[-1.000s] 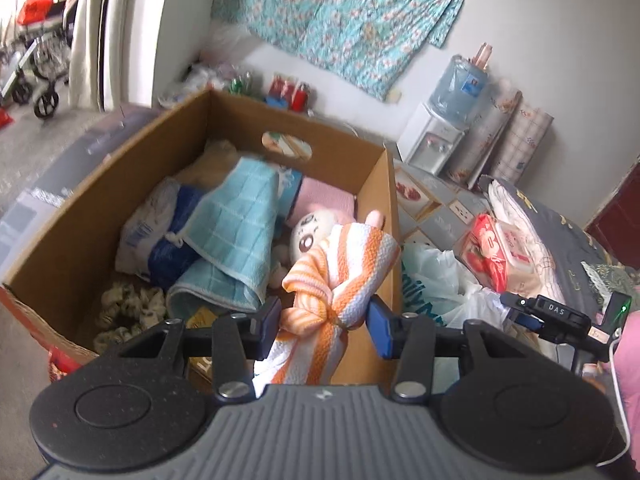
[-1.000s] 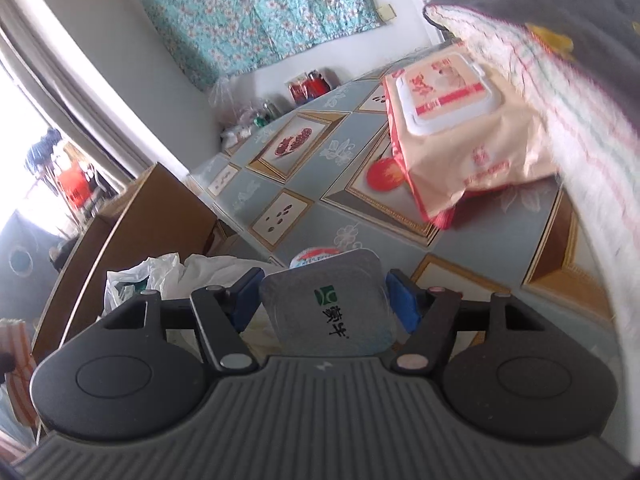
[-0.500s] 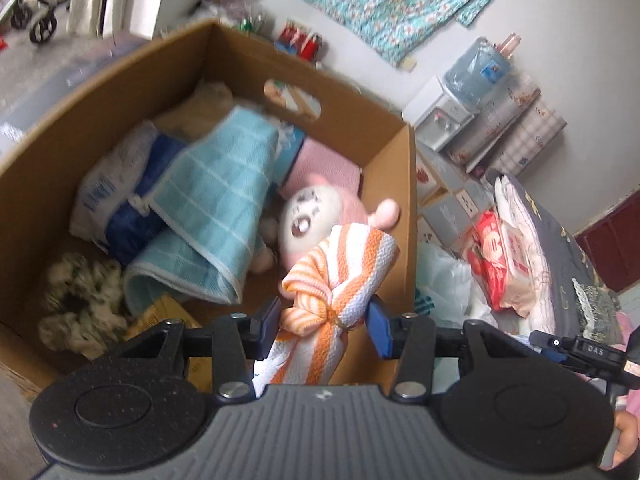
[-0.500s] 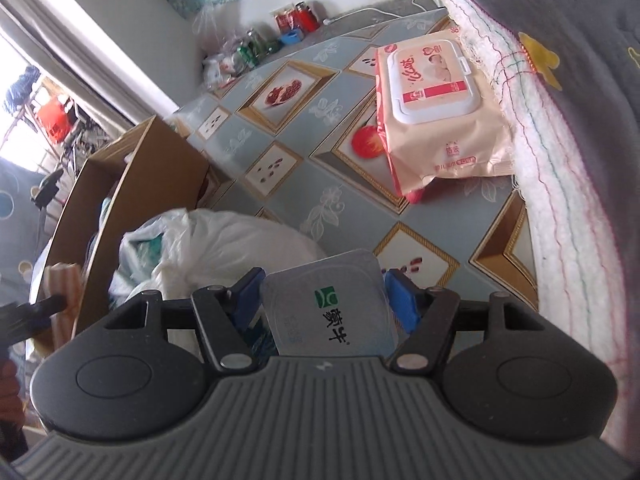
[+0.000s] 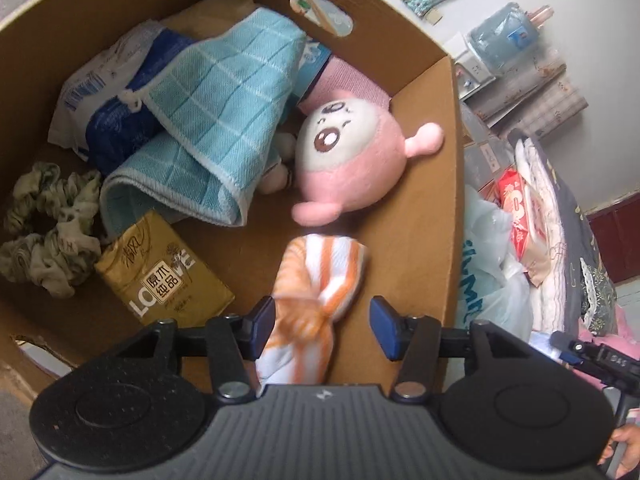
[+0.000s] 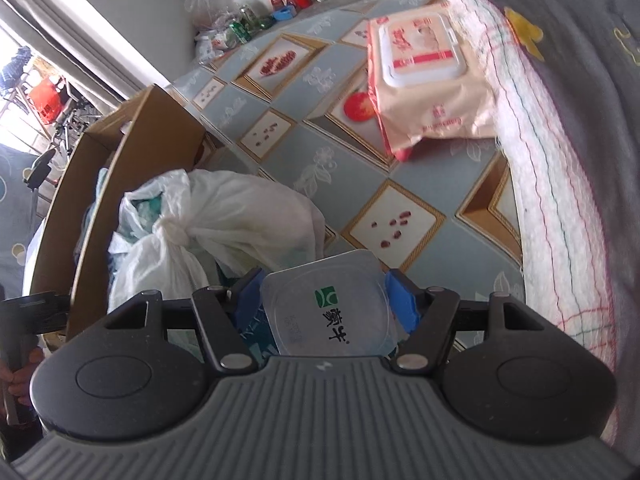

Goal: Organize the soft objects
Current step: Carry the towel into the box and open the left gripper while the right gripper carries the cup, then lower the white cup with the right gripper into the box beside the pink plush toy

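My left gripper (image 5: 323,322) is over the cardboard box (image 5: 424,216) with its jaws open. The orange-and-white striped cloth (image 5: 316,300) is blurred between the fingers and no longer pinched. In the box lie a pink plush doll (image 5: 344,160), a blue checked towel (image 5: 212,120), a blue-and-white pack (image 5: 108,108), a scrunchie (image 5: 48,228) and a gold tissue pack (image 5: 164,280). My right gripper (image 6: 324,304) is shut on a white plastic tub (image 6: 328,304) above the floor beside the box (image 6: 132,160).
A knotted white plastic bag (image 6: 208,224) lies against the box's outer wall. A pack of wet wipes (image 6: 424,72) lies on the tiled floor next to the quilt (image 6: 560,160). A water dispenser (image 5: 492,52) stands at the wall.
My left gripper has moved down over the box and opened, and the striped cloth has come loose. My right gripper has shifted slightly with the tub still in it.
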The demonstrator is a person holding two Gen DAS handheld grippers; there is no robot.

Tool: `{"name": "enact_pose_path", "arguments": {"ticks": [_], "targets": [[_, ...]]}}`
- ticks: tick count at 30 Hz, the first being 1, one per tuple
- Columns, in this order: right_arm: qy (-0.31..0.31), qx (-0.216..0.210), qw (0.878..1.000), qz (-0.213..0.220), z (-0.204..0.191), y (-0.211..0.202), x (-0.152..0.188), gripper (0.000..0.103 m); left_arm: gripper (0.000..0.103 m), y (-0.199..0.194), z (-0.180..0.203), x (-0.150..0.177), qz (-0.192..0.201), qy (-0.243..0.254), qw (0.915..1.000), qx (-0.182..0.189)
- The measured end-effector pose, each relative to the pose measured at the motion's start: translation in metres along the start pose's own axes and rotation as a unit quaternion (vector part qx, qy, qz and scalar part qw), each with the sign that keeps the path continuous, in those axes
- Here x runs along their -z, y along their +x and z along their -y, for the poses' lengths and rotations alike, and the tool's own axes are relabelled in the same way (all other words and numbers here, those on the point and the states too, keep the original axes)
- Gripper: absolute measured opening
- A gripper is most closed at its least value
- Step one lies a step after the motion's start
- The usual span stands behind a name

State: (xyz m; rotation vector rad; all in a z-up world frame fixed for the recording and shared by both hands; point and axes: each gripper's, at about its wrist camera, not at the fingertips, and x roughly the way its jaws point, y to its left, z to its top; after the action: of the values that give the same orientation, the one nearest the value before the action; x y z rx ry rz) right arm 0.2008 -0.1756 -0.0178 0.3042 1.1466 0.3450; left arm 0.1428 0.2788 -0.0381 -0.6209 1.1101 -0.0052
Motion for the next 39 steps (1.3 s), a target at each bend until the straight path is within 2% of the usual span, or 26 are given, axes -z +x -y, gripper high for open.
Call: {"name": "enact_pose_path", "arguments": {"ticks": [2,7,10,14,18,21,24,29,33,39], "targets": [[0.000,0.002,1.000,0.001,-0.001,-0.002,0.002,0.065,0.060,-0.009,-0.001,0.001,0.013,0.000,0.9999,0.008],[-0.014,-0.010,1.000,0.019,-0.017,-0.022,-0.001,0.065,0.060,-0.041,-0.009,0.004,0.063,-0.005,0.9979,0.012],[-0.036,-0.033,0.998,0.033,-0.042,-0.039,-0.007,0.065,0.060,-0.063,-0.014,0.005,0.097,-0.009,0.9952,0.014],[-0.081,-0.081,0.992,0.050,-0.091,-0.059,-0.020,0.065,0.060,-0.097,-0.020,0.014,0.155,-0.009,0.9879,0.002],[-0.130,-0.139,0.980,0.049,-0.150,-0.064,-0.037,0.065,0.061,-0.128,-0.029,0.021,0.205,-0.009,0.9786,-0.013],[-0.164,-0.177,0.970,0.028,-0.200,-0.051,-0.048,0.065,0.061,-0.144,-0.034,0.028,0.236,-0.012,0.9713,-0.029],[-0.202,-0.192,0.960,-0.014,-0.251,-0.022,-0.052,0.065,0.061,-0.154,-0.040,0.034,0.254,-0.017,0.9661,-0.042],[-0.270,-0.162,0.945,-0.091,-0.321,0.041,-0.045,0.065,0.061,-0.163,-0.056,0.040,0.263,-0.031,0.9631,-0.047],[-0.316,-0.118,0.932,-0.135,-0.360,0.085,-0.031,0.065,0.061,-0.166,-0.069,0.041,0.271,-0.045,0.9601,-0.055],[-0.388,-0.045,0.902,-0.183,-0.382,0.137,-0.010,0.065,0.061,-0.162,-0.085,0.042,0.265,-0.055,0.9612,-0.054]]}}
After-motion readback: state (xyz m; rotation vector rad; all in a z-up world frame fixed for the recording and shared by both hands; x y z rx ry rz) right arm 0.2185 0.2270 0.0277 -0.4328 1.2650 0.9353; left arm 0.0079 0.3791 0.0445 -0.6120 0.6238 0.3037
